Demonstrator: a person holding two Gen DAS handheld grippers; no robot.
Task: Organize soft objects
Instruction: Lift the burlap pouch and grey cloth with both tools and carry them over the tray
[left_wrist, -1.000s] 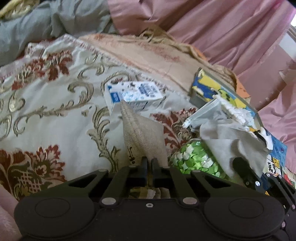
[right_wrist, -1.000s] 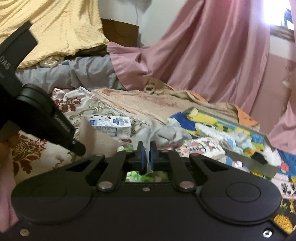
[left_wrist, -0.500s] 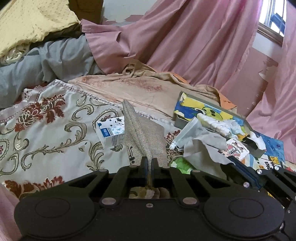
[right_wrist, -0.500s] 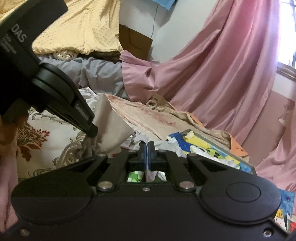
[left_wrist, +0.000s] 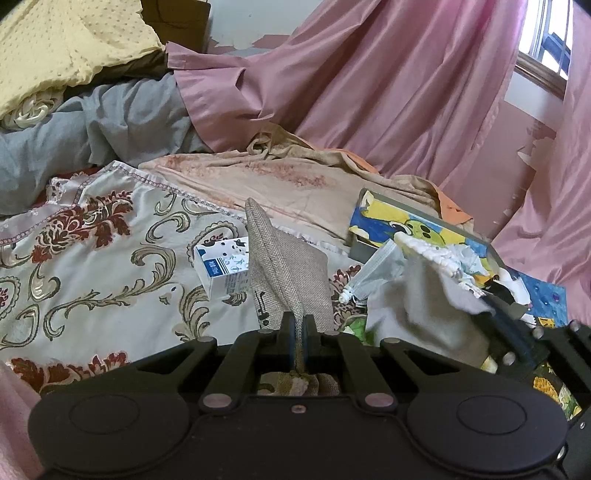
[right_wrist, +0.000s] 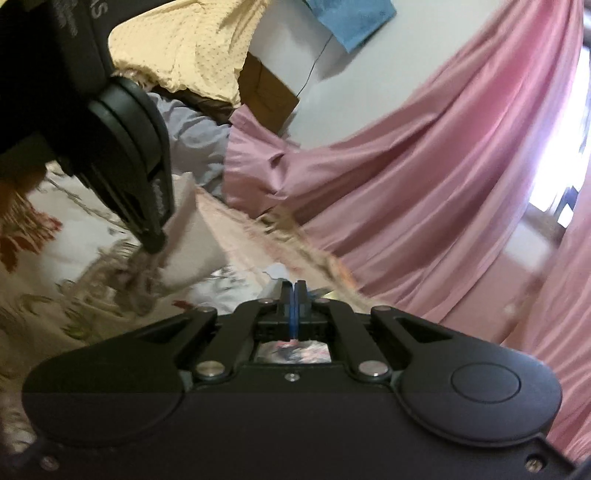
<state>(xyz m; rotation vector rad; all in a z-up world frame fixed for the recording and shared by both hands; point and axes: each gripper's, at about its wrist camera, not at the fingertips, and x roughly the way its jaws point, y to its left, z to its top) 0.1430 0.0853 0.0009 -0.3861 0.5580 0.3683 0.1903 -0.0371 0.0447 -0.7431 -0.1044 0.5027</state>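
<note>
My left gripper (left_wrist: 297, 322) is shut on the bottom of a beige woven pouch (left_wrist: 284, 266), which stands up over the patterned bedspread (left_wrist: 92, 266). In the right wrist view the same gripper (right_wrist: 155, 242) sits at the upper left, with the pouch (right_wrist: 188, 236) blurred beside it. A grey cloth (left_wrist: 424, 306) hangs from my right gripper (left_wrist: 496, 314), which is shut on its edge. In its own view the right gripper (right_wrist: 294, 291) has its blue pads pressed together, and only a pale scrap of the cloth (right_wrist: 275, 274) shows past them.
A blue-and-white carton (left_wrist: 221, 269) lies on the bedspread behind the pouch. At the right are a colourful box (left_wrist: 417, 229) with a white knit piece (left_wrist: 432, 254), a face mask (left_wrist: 373, 273) and a green bag (left_wrist: 354, 325). Pink curtains (left_wrist: 388, 92) and piled bedding (left_wrist: 110, 114) lie behind.
My left gripper has risen and tipped up with the pouch, so more of the room shows. The right gripper has rolled and swung, lifting the grey cloth; its view is now blurred.
</note>
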